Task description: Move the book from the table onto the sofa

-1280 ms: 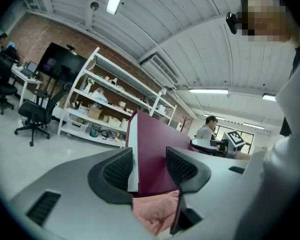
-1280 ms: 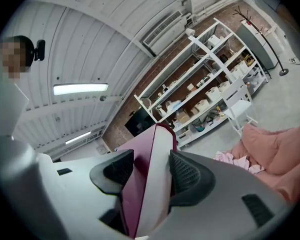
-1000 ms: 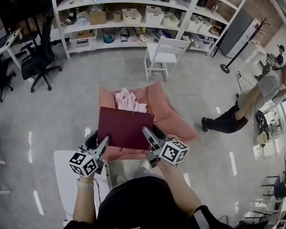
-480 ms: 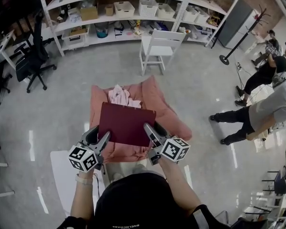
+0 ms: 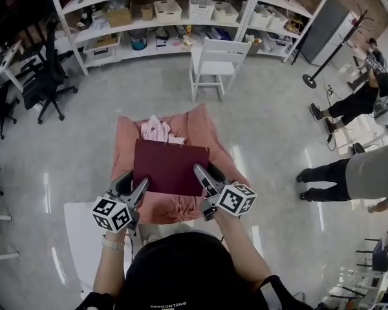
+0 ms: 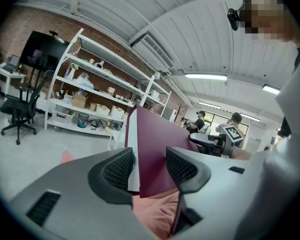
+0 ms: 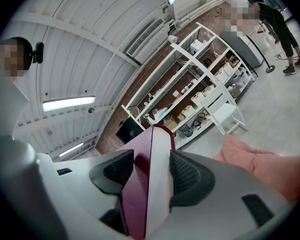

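1. Book (image 5: 170, 166) is dark red. It hangs in the air over the pink sofa (image 5: 204, 134). I cannot tell if it touches the sofa yet.
2. The left gripper (image 5: 136, 185) holds the near left corner of the book. Its jaws press on the cover, one on each side.
3. The right gripper (image 5: 207, 173) holds the near right corner the same way.
4. Both grippers stand fairly wide, because the thick book fills the gap. In each gripper view the red cover and white pages sit right between the pads.
5. I think two grippers are used because the book is big and flat. A hold on each side keeps it level and stops it from flopping open.
6. The white bench (image 5: 84, 237) is low on the left, close to the person. The book is off it, so the lifting part looks done.
7. A light pink cloth (image 5: 156, 130) lies at the far end of the sofa. The book is over the near part, where there is bare room.
8. What is left, I think, is to lower the book and let go. The sofa is soft, so the book could tip or slide.
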